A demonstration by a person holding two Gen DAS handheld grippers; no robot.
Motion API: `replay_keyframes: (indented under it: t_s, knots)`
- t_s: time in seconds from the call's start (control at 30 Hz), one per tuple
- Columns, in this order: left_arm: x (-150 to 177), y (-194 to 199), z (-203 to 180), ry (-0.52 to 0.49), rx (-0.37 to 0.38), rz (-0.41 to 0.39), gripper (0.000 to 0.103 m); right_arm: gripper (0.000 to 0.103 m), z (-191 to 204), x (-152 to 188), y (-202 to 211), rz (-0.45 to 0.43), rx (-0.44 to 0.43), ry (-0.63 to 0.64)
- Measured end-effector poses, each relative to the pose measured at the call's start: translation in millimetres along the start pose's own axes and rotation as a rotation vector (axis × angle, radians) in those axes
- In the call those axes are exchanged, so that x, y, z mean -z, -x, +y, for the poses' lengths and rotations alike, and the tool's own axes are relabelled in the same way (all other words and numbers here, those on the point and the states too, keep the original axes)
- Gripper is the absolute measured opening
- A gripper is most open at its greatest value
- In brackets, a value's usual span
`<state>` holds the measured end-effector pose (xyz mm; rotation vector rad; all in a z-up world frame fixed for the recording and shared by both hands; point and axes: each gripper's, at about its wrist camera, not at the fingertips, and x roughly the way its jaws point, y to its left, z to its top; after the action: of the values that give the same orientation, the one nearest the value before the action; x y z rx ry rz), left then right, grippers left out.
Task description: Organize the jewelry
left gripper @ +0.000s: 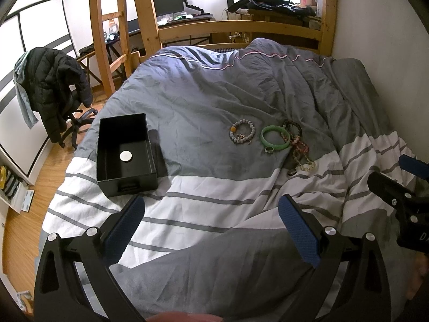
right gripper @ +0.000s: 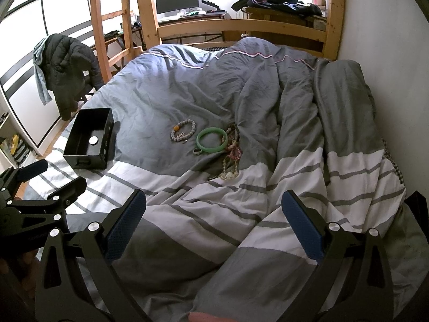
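Jewelry lies on the grey duvet: a grey beaded bracelet (left gripper: pixel 242 134) (right gripper: pixel 183 133), a green bangle (left gripper: pixel 275 137) (right gripper: pixel 212 138), a small ring (left gripper: pixel 269 149) (right gripper: pixel 197 151) and a tangle of bead strands (left gripper: pixel 299 149) (right gripper: pixel 232 158). A black open box (left gripper: pixel 125 153) (right gripper: pixel 89 138) with a round silver disc (left gripper: pixel 126 156) (right gripper: pixel 93 140) inside sits to the left. My left gripper (left gripper: pixel 211 201) is open, hovering well short of the jewelry. My right gripper (right gripper: pixel 213 196) is open too, equally far back. Nothing is between either pair of fingers.
The striped duvet (left gripper: pixel 214 187) is rumpled, with a raised fold (right gripper: pixel 295 94) on the right beside the wall. A wooden bed frame (left gripper: pixel 241 26) stands behind. A chair with a dark jacket (left gripper: pixel 51 88) is on the left floor, a desk with a monitor (left gripper: pixel 167 1) beyond.
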<state>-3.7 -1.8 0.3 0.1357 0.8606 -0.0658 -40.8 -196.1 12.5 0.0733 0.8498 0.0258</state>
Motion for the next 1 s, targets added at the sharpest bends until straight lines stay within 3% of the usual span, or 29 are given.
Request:
replay_keyframes:
  t_s: [1.0]
  knots:
    - [5.6, 1.3, -4.8, -0.006, -0.003, 0.007, 0.098, 0.100, 3.7, 3.1, -3.2, 0.012, -0.005, 0.000]
